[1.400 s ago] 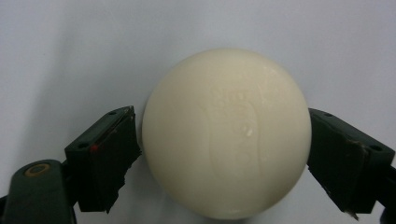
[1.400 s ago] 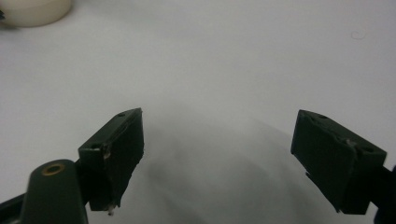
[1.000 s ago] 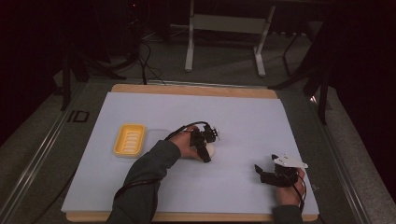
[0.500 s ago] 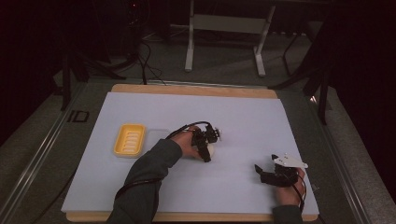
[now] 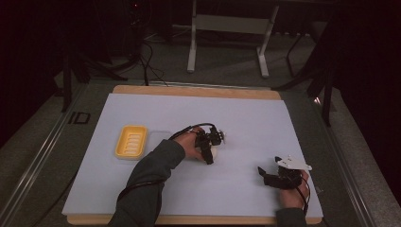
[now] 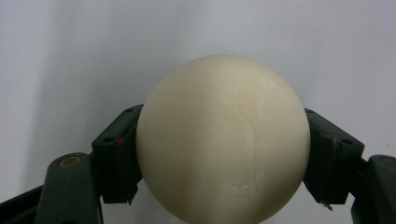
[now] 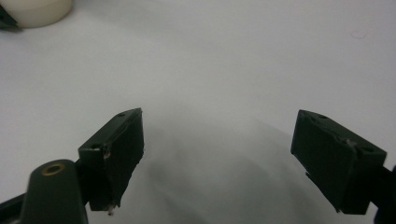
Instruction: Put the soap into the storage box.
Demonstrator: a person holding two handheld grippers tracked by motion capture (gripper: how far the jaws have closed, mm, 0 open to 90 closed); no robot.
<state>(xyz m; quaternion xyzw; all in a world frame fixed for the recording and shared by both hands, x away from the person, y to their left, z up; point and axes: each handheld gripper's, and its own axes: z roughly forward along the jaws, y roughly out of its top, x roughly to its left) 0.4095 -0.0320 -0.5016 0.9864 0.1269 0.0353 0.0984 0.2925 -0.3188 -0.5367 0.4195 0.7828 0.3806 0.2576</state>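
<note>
Gripping: left gripper (image 6: 223,154) has just closed its jaws, both pads pressed on the cream ball (image 6: 223,140).
Ball's place: mid-table on the white sheet (image 5: 246,123), right of the yellow soap dish (image 5: 131,142).
Right gripper (image 7: 219,154): jaws spread wide, nothing between them, resting low near the sheet's front right corner.

1. Left claw (image 6: 224,154): black blocky jaws, brass-coloured pivot pin, small red dot.
2. Right claw (image 5: 270,176): black, grey three-cornered top plate.
3. Dark grey-green sleeve (image 5: 149,182); black trailing cable.
</note>
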